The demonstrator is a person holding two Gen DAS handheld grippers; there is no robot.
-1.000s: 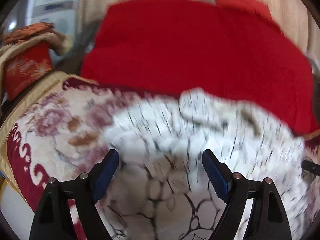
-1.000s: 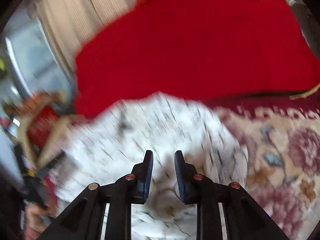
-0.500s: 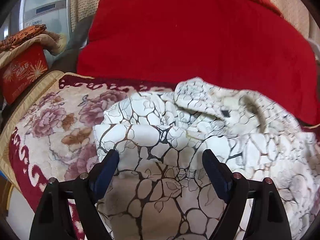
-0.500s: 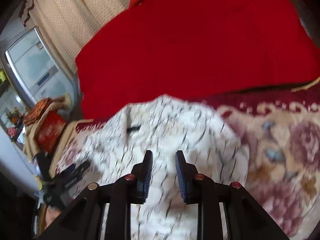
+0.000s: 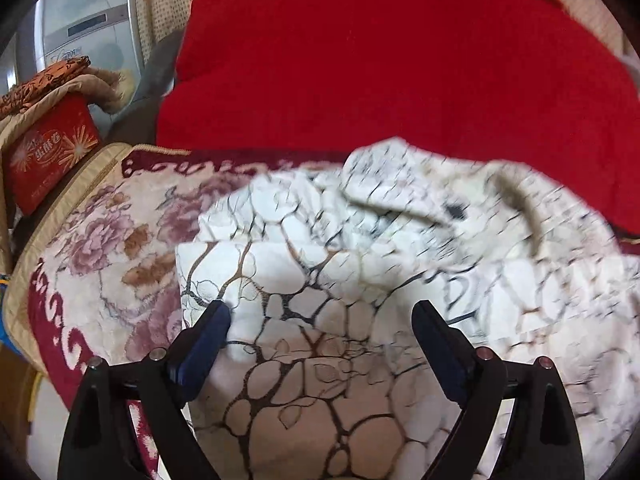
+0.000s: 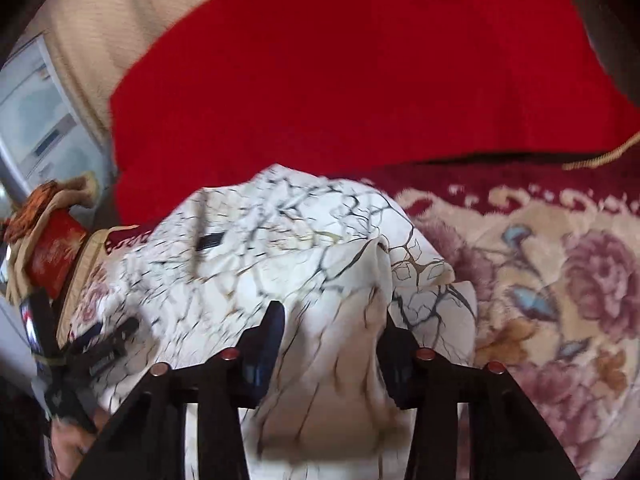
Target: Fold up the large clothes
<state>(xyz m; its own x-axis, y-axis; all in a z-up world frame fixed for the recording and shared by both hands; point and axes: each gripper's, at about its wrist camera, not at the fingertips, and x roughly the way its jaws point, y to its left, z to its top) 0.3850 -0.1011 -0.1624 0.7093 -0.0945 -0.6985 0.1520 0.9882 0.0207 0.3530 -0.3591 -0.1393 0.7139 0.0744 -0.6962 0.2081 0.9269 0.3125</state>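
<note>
A white garment with a dark crackle pattern (image 5: 320,248) lies crumpled on a floral blanket (image 5: 100,248). My left gripper (image 5: 322,310) hovers over the garment's near edge. Its jaws are wide and still opening, and the pads touch no cloth. In the right wrist view the same garment (image 6: 280,248) bulges up in a fold between the fingers of my right gripper (image 6: 334,316). Those jaws are opening too, with the fold loose between them. The left gripper (image 6: 100,344) shows at that view's left edge.
A big red cover (image 5: 380,60) fills the space behind the garment. A red box (image 5: 48,160) under folded cloth stands at the left, beside a pale appliance (image 5: 88,28). More floral blanket (image 6: 560,280) stretches to the right of the garment.
The right gripper's jaws have spread from a narrow gap to a wide one, and the cloth fold now sits loose between them. The left jaws have widened a little.
</note>
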